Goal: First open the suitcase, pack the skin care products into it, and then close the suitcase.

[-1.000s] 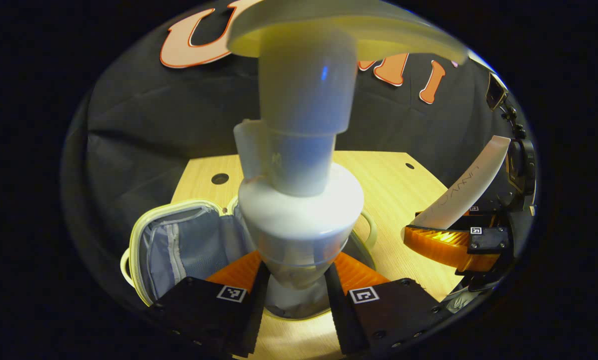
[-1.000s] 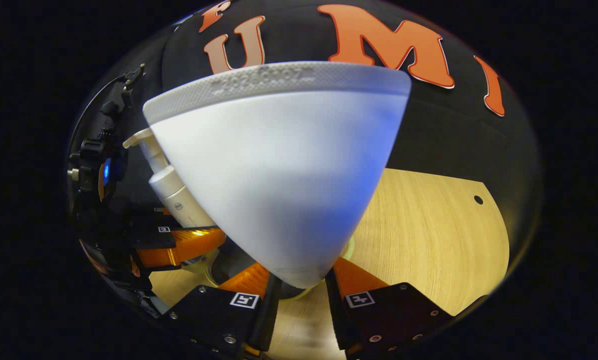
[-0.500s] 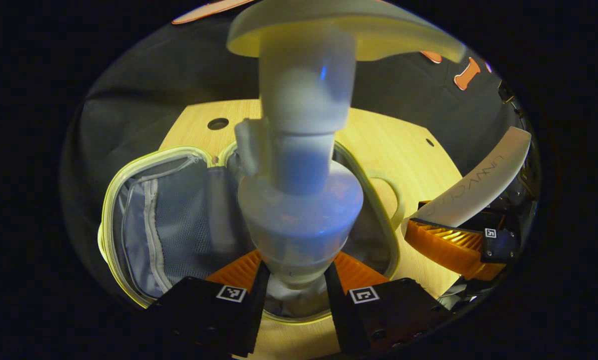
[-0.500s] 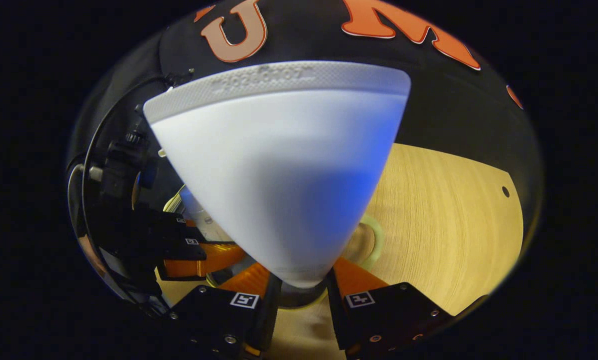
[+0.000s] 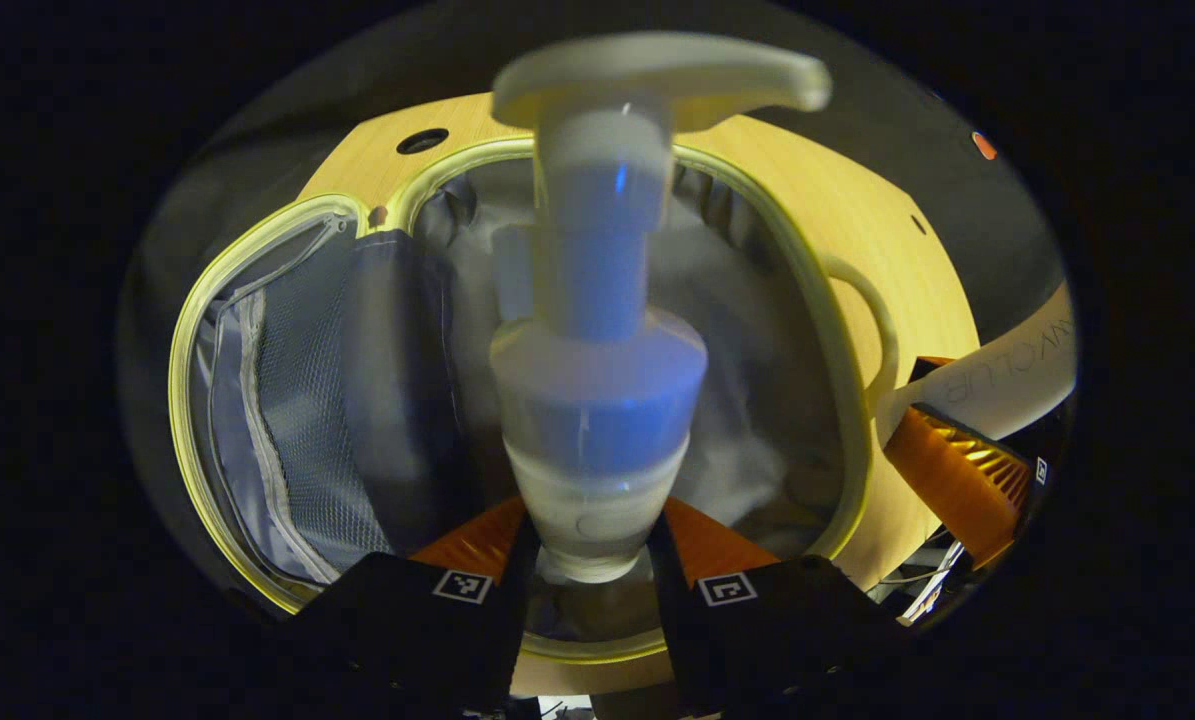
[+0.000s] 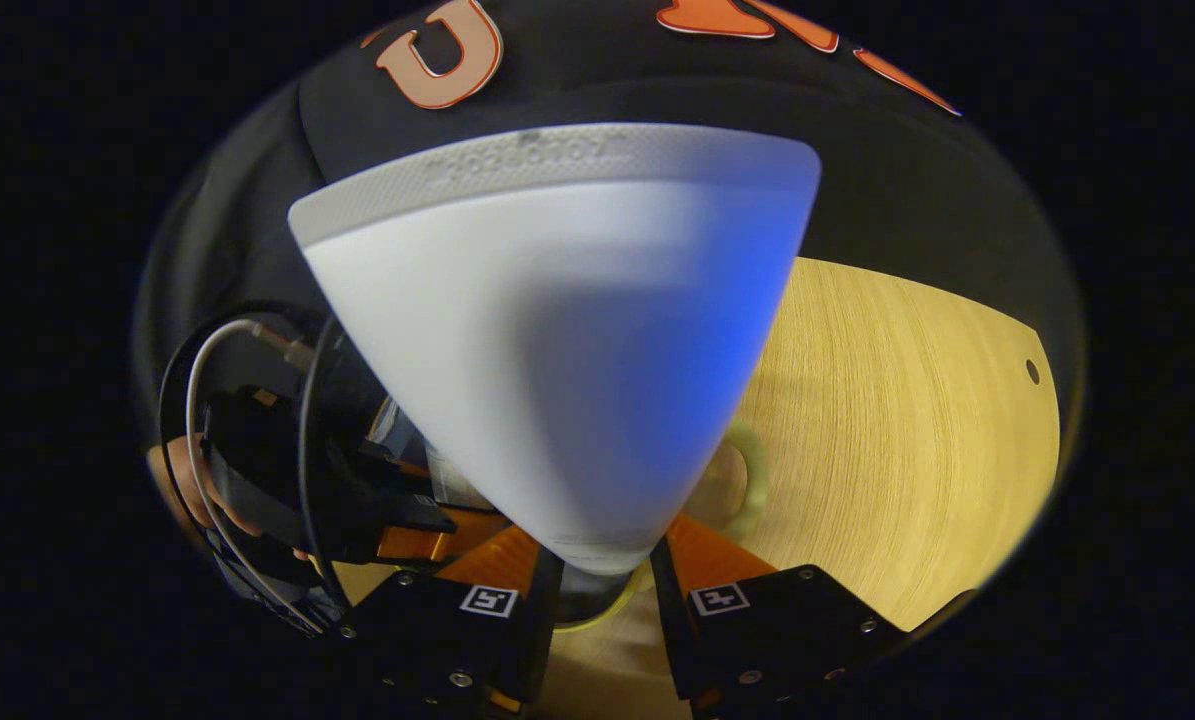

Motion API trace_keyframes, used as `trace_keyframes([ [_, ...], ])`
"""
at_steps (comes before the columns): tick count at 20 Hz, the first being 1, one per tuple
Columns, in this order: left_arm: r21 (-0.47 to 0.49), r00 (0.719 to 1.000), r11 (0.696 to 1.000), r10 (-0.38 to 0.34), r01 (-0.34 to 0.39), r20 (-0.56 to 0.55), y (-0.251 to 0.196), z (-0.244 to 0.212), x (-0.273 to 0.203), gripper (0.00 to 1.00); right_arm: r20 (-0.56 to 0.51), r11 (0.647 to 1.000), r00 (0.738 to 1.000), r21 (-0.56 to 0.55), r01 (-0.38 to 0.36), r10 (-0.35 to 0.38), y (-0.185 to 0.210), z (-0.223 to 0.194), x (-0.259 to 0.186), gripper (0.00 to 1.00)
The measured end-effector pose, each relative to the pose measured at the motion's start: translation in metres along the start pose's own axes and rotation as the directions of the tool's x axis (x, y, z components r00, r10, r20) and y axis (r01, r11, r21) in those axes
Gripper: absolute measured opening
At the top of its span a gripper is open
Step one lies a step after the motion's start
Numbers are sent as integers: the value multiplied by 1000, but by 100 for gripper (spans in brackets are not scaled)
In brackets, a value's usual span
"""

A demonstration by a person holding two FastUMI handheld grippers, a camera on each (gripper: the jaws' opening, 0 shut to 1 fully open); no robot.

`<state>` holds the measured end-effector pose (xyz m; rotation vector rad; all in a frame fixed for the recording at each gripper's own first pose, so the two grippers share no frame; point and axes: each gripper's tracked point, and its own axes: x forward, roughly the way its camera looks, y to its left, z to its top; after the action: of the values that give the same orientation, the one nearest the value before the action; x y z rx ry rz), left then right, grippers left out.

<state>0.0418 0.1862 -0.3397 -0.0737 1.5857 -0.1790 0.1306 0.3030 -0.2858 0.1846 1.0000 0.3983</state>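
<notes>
Above the open suitcase (image 5: 837,330), a pump bottle (image 5: 597,400) is clamped by the left gripper (image 5: 587,560); a white tube (image 6: 567,370) is pinched by the right gripper (image 6: 602,580).

Support surface: a light wooden table (image 5: 857,230) with small round holes near its far edge, also seen in the right gripper view (image 6: 907,430). Lying directly on it: an open suitcase (image 5: 837,400), pale yellow-green rim, grey lining, mesh zip pocket in the left half. A looped handle faces right, resting against the tabletop.
</notes>
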Motion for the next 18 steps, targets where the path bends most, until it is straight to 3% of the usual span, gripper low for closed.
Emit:
trace_keyframes([
  [1, 1, 1000, 1000, 9, -9, -22, 0, 1, 5, 60, -15, 1000, 1000, 1, -7, 7, 3, -1, 6, 53],
  [5, -60, 994, 994, 86, -91, -69, 3, 0, 12, 62, -25, 1000, 999, 14, -22, 22, 1, -3, 16, 43],
  [9, -116, 995, 989, 93, -95, -20, 2, 3, 8, 63, -34, 999, 999, 29, -36, 37, 1, -7, 16, 53],
  [10, -122, 996, 988, 89, -91, -18, 2, 0, 4, 63, -38, 999, 998, 30, -39, 40, 2, -6, 16, 48],
  [13, -110, 995, 991, 77, -70, 61, -1, 7, -17, 71, -59, 998, 997, 45, -53, 55, 6, -10, 18, 48],
  [15, -95, 984, 990, 116, -104, 132, 8, 9, -43, 81, -76, 996, 995, 53, -65, 69, 14, -15, 19, 48],
  [18, -119, 959, 982, 173, -150, 224, 28, 4, -79, 83, -108, 994, 990, 71, -78, 85, 26, -22, 25, 48],
])
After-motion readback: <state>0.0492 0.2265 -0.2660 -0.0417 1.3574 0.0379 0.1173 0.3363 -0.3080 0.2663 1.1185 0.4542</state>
